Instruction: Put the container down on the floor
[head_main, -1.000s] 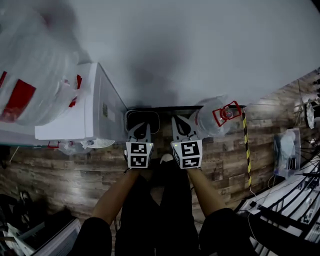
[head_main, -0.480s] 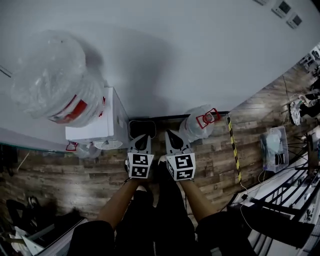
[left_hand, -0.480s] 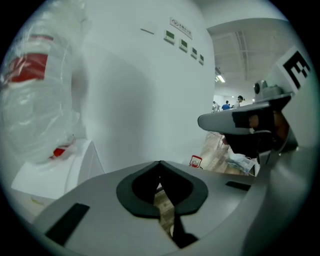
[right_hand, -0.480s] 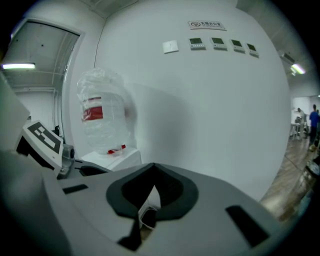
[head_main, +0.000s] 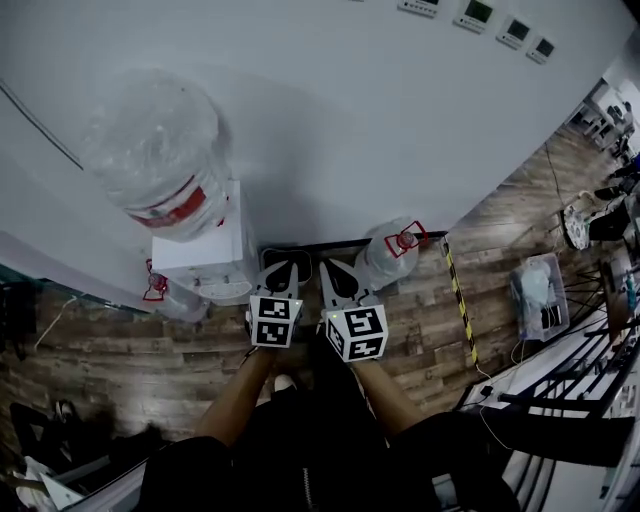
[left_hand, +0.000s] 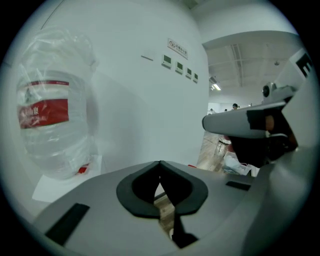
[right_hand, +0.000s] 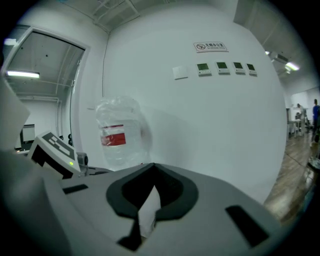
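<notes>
Clear plastic water container with a red handle is sitting on the wooden plank floor against the white wall, just beyond my right gripper. I am holding it and the left gripper side by side, both pinched closed on nothing. Farther left, a white dispenser is carrying a second clear bottle.

dispenser bottle: clear plastic under crinkled, glossy film, as I see it
floor bottle: clear shiny plastic
water dispenser: smooth white casing; I can't tell plastic from metal
floor: wood-look planks, grainy and matt
wall: smooth, matt white
left gripper, right gripper: my shells look like matt grey plastic with dull black linings
</notes>
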